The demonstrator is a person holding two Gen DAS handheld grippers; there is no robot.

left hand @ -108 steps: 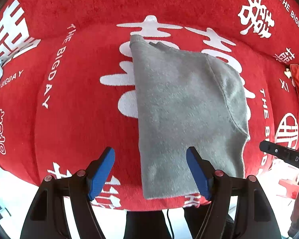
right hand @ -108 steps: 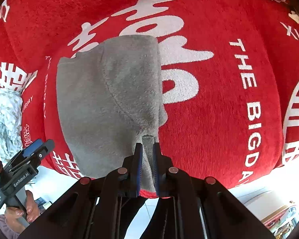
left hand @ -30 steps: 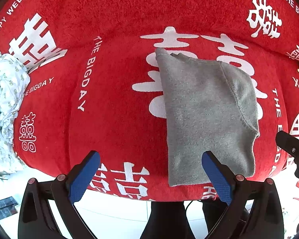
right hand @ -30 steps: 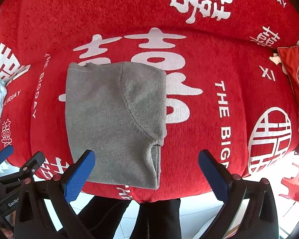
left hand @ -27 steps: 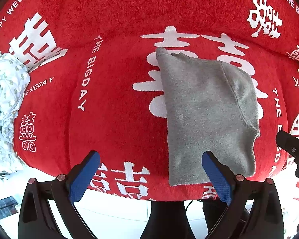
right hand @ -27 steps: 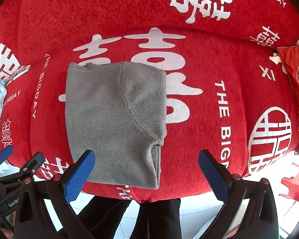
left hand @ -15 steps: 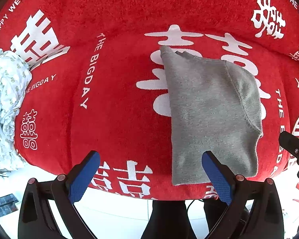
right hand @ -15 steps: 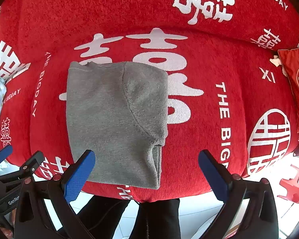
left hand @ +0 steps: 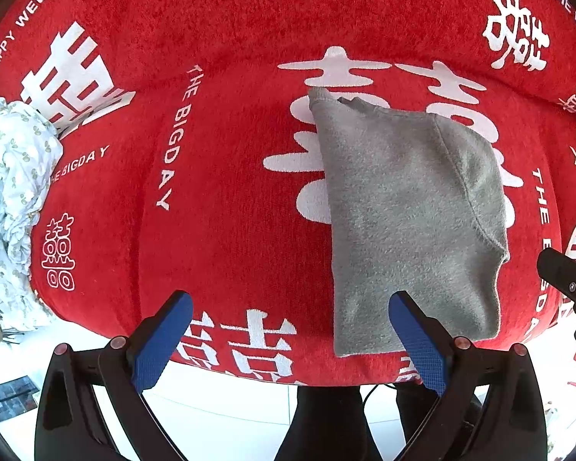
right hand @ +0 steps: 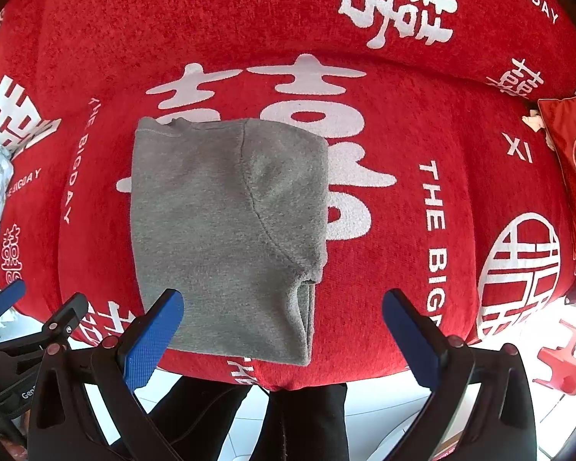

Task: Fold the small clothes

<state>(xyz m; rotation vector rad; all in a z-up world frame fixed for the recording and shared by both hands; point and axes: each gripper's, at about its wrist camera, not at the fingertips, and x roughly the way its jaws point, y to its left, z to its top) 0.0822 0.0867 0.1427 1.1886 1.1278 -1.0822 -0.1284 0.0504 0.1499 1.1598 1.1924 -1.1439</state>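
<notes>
A small grey fleece garment (left hand: 407, 211) lies folded into a long rectangle on the red sofa seat, its sleeve folded over the body; it also shows in the right wrist view (right hand: 226, 230). My left gripper (left hand: 288, 330) is open and empty, held back near the seat's front edge, just left of the garment's near end. My right gripper (right hand: 284, 326) is open and empty, above the garment's near right corner. Neither touches the cloth.
The sofa cover (left hand: 219, 176) is red with white lettering. A crumpled white patterned cloth (left hand: 7, 199) lies at the far left. A red cushion (right hand: 568, 161) sits at the right. White floor and a red stool (right hand: 560, 365) lie below the seat edge.
Since 3.6 s ago my right gripper let go of the garment's near edge and opened wide, and both grippers drew back. Over the last second there is only a slight drift.
</notes>
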